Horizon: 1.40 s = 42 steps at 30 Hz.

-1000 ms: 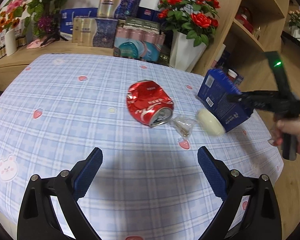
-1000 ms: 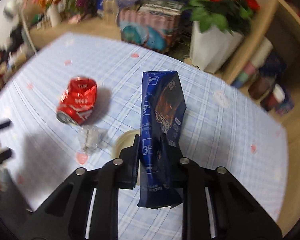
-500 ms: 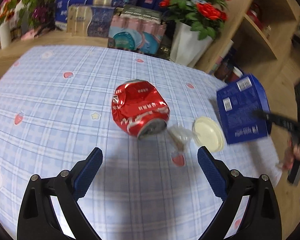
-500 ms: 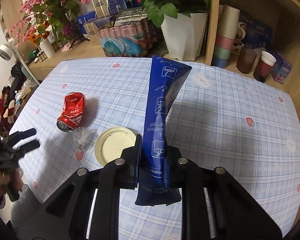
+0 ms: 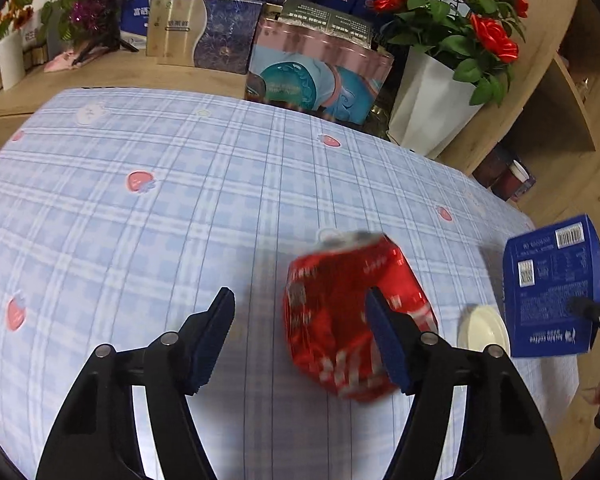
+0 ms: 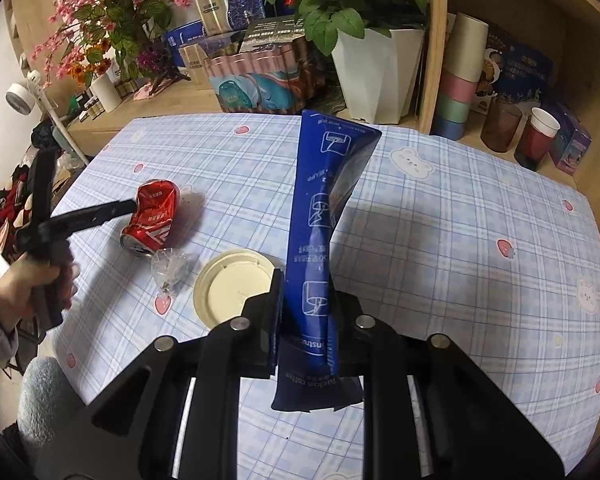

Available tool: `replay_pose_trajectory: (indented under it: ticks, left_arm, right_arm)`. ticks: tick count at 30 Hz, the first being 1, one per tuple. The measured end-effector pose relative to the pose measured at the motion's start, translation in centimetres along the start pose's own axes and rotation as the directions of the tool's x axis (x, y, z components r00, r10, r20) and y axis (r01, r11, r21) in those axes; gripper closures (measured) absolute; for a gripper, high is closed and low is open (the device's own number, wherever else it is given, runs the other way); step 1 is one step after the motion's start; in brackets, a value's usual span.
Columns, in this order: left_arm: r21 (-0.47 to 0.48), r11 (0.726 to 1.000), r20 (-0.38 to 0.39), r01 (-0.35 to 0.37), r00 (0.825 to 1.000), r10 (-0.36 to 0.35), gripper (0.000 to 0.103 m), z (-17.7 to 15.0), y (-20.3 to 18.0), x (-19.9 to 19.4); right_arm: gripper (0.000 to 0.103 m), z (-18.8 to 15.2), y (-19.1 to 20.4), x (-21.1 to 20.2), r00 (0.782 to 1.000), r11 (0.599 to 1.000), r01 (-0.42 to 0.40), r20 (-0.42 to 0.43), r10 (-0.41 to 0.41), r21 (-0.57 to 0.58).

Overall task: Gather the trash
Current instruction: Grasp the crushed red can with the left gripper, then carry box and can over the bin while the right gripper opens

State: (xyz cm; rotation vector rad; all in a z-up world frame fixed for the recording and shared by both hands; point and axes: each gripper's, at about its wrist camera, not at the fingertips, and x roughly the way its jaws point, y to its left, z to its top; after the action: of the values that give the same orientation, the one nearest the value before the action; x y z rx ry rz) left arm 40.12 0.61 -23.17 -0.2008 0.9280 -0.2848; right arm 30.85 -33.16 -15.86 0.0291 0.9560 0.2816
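A crushed red can (image 5: pixel 340 312) lies on the blue checked tablecloth (image 5: pixel 180 220). My left gripper (image 5: pixel 299 292) is down over it with jaws closing. The right finger (image 5: pixel 384 340) overlaps the can, while the left finger (image 5: pixel 216 336) stands clear of it. In the right wrist view the left gripper (image 6: pixel 130 205) reaches the can (image 6: pixel 152 220) from the left. My right gripper (image 6: pixel 306 292) is shut on a flattened blue coffee carton (image 6: pixel 320 220), held upright above the table. A cream lid (image 6: pixel 232 288) and a clear plastic wrapper (image 6: pixel 170 266) lie between the can and the carton.
A white pot of red roses (image 5: pixel 432 96) and stacked gift boxes (image 5: pixel 316 68) stand behind the table's far edge. A wooden shelf with cups (image 6: pixel 540 132) is at the right. A person's hand (image 6: pixel 36 280) holds the left gripper near the table's left edge.
My left gripper has come forward and down to the can and its jaws have narrowed around it. The right gripper carried the blue carton back from the can, then held still.
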Motion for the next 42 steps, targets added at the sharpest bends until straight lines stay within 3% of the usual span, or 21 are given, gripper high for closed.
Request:
replay_pose_trajectory:
  ticks: [4,7,13,14,15,17,21,29,42]
  left_arm:
    - [-0.001,0.999,0.006,0.048,0.999,-0.048,0.037,0.8,0.0,1.1]
    - [0.048,0.998,-0.024,0.035,0.999,-0.034,0.037,1.1,-0.6,2.3]
    - [0.029,0.997,-0.064,0.065,0.996,-0.063,0.037,0.9,-0.6,3.7]
    - [0.025,0.997,-0.069,0.077,0.995,-0.075,0.047,0.8,-0.7,3.7]
    - [0.012,0.993,-0.078,0.117,0.99,-0.116,0.065,0.7,-0.8,3.7]
    - [0.0,0.986,-0.081,0.167,0.983,-0.166,0.082,0.7,-1.3,3.1]
    - [0.012,0.984,-0.038,0.178,0.983,-0.178,0.096,0.6,-2.5,0.9]
    - [0.009,0.98,0.061,0.199,0.978,-0.199,0.098,1.1,-2.9,-4.6]
    - [0.169,0.983,0.171,0.067,0.981,-0.096,0.098,-2.8,-5.6,-16.6]
  right_arm:
    - [0.082,0.1,0.1,0.2,1.0,1.0,-0.002,0.003,0.002,-0.007]
    - [0.082,0.3,0.2,0.4,1.0,1.0,-0.007,0.007,0.007,-0.007]
    - [0.081,0.5,0.9,0.7,1.0,1.0,-0.011,0.004,0.011,-0.025]
    - [0.081,0.5,0.9,0.8,1.0,1.0,-0.012,0.004,0.012,-0.024]
    - [0.081,0.5,1.0,0.8,1.0,1.0,-0.013,0.006,0.013,-0.023]
    - [0.081,0.6,1.1,0.9,1.0,1.0,-0.013,0.009,0.013,-0.024]
    - [0.081,0.4,0.9,0.7,1.0,1.0,-0.002,0.018,0.002,-0.008]
    - [0.082,-0.8,0.8,-0.7,0.999,0.999,-0.004,0.037,0.002,0.043]
    - [0.082,-3.3,4.6,-6.5,0.995,0.998,-0.041,0.094,0.037,0.039]
